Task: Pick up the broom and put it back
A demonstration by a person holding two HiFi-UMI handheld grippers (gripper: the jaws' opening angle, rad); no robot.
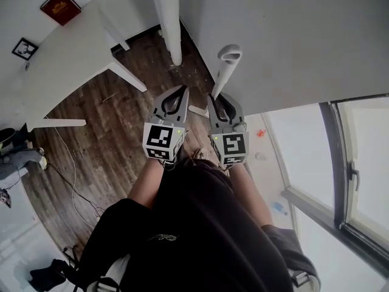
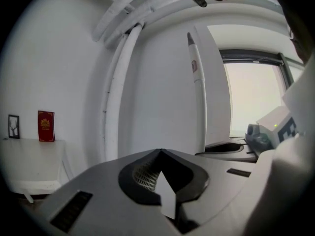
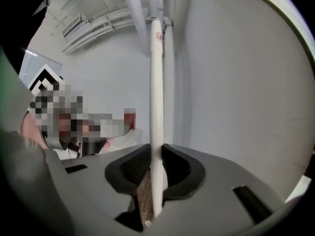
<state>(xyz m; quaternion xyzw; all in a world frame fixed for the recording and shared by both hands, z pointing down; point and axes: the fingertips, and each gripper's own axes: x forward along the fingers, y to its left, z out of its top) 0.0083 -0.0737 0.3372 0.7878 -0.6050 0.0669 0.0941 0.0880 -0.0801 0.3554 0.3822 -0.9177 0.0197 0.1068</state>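
My right gripper [image 3: 156, 150] pinches the broom handle [image 3: 156, 82], which stands upright near the white wall [image 3: 236, 82], just right of the pipe [image 1: 169, 17]. My left gripper [image 2: 161, 152] is pressed together on nothing. Risk: held at one point, the thin handle may slip or swing into the wall. No container is in view

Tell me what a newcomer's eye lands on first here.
The white broom handle stands upright, clamped in the right tool, close to the white wall. Beside it the left tool is shut on nothing, and a red booklet stands on the white table.
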